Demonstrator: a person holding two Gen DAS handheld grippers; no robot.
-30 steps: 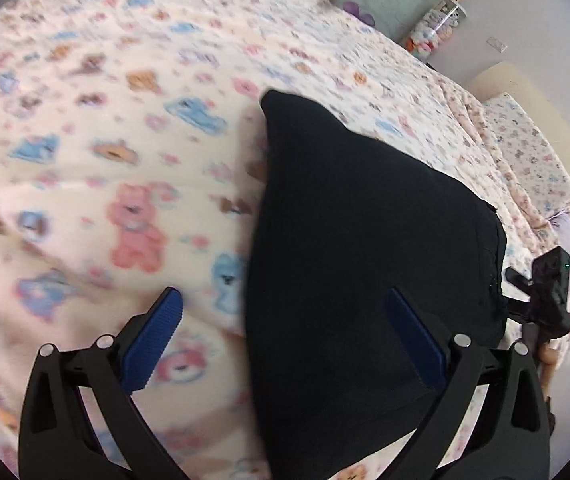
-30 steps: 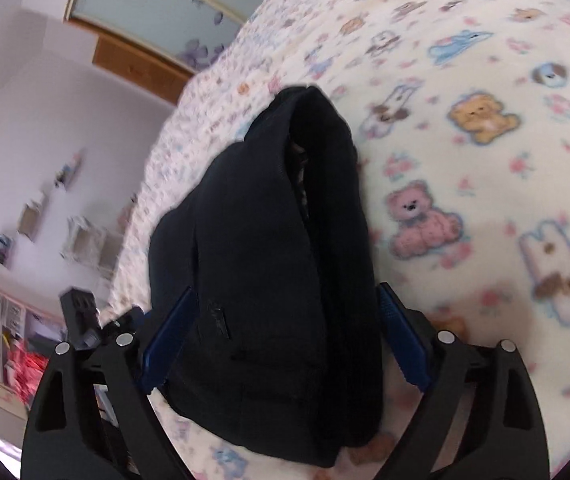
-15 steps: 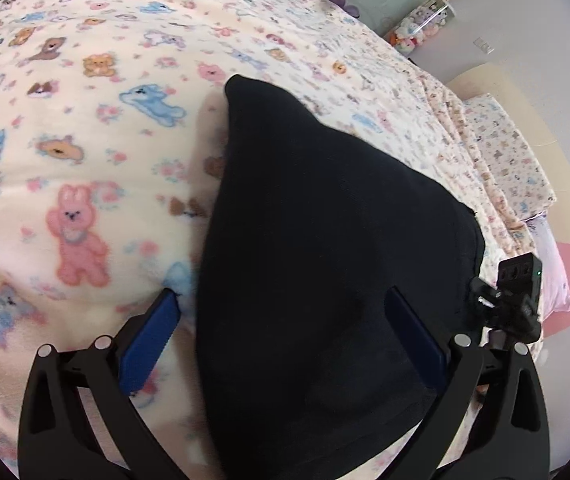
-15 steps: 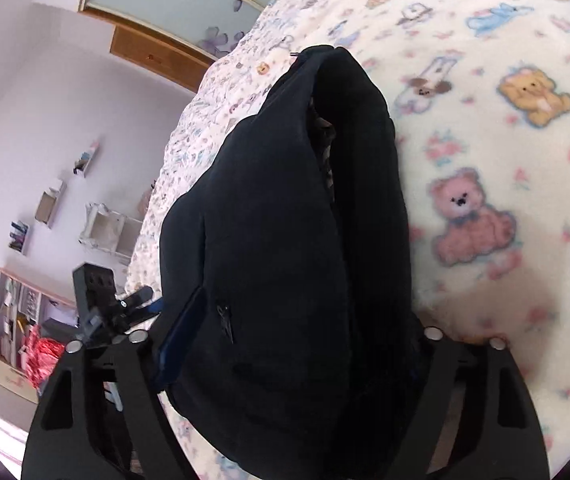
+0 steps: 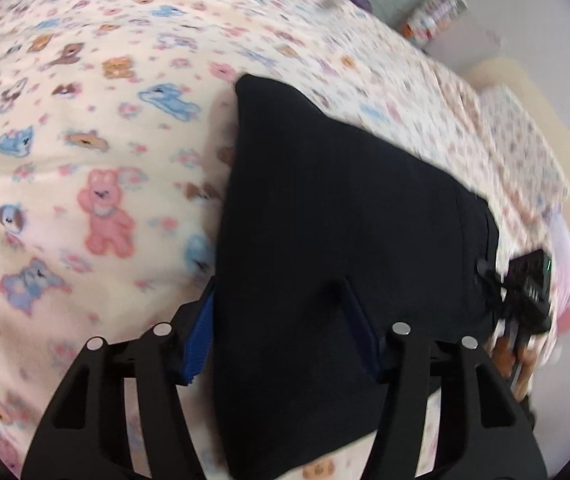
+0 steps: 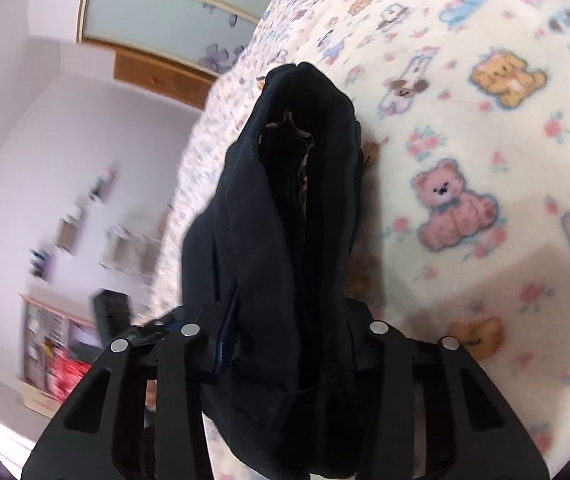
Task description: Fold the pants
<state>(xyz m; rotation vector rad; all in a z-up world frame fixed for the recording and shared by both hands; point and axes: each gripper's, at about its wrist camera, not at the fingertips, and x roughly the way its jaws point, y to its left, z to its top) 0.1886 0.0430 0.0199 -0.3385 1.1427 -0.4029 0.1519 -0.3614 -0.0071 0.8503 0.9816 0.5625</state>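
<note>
Lying on a teddy-print blanket (image 5: 97, 128): folded black pants (image 5: 325, 240), long axis running away from both cameras, narrowing to a far tip. Left gripper (image 5: 281, 328), jaws just closing, pinches the near-left edge. Right gripper (image 6: 285, 344), also closing, clamps the near folded bundle.

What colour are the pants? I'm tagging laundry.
Black pants, clearest in the left wrist view.

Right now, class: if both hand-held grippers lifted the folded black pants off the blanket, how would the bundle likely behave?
The black pants would probably sag: soft layers bulge and gape at the fold. The thick bundle likely has some weight. The fuzzy blanket should resist sliding.
</note>
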